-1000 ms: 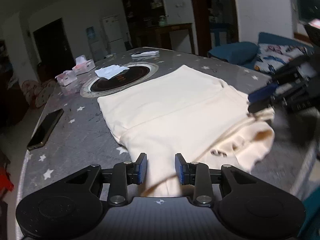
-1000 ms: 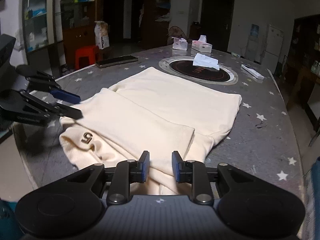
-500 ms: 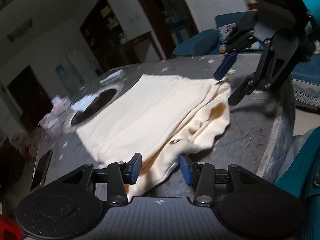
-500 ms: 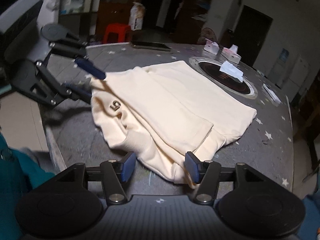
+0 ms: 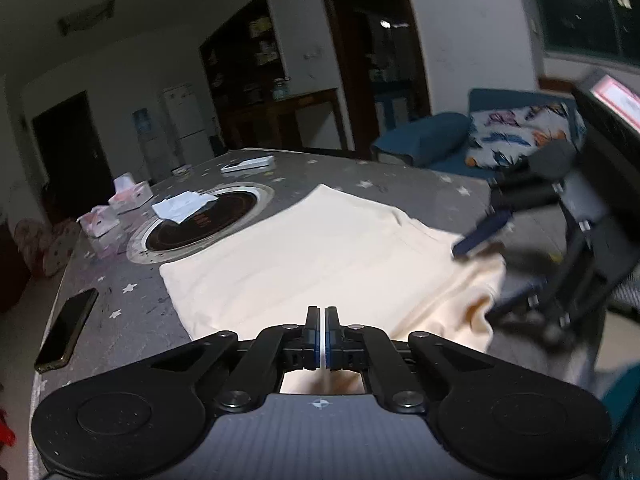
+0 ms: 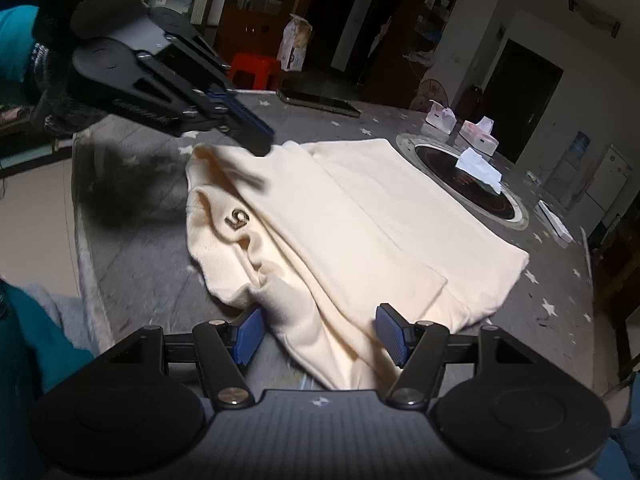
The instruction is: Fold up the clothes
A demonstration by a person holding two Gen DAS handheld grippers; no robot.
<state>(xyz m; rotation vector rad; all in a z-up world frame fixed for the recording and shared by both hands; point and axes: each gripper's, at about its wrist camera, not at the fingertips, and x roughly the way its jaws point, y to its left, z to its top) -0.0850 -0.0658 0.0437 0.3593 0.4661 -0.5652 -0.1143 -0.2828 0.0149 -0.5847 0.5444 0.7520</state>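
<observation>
Closest in, the left gripper (image 5: 323, 334) has its two blue-padded fingers pressed together on a thin bit of the cream garment (image 5: 320, 256), pinching the near edge right at the table's front. The right gripper (image 6: 319, 334) is the opposite deal: fingers spread wide, with a bunched-up fold of that same cloth sitting in the gap between them, not squeezed by either pad as far as I can see. The garment itself lies mostly flat across the grey star-print table (image 5: 132, 312), folded lengthwise, with its near end rumpled and a small metallic "5" logo (image 6: 237, 218) showing on the crumpled part. A phone (image 5: 66, 330) lies off beside it near the table's edge, well apart from the fabric. Further back there's a round black inset burner (image 5: 200, 222) with a white tissue (image 5: 182, 204) on it, just past the shirt's far edge, then a couple of pink-and-white tissue boxes (image 5: 130, 196) beyond that.
</observation>
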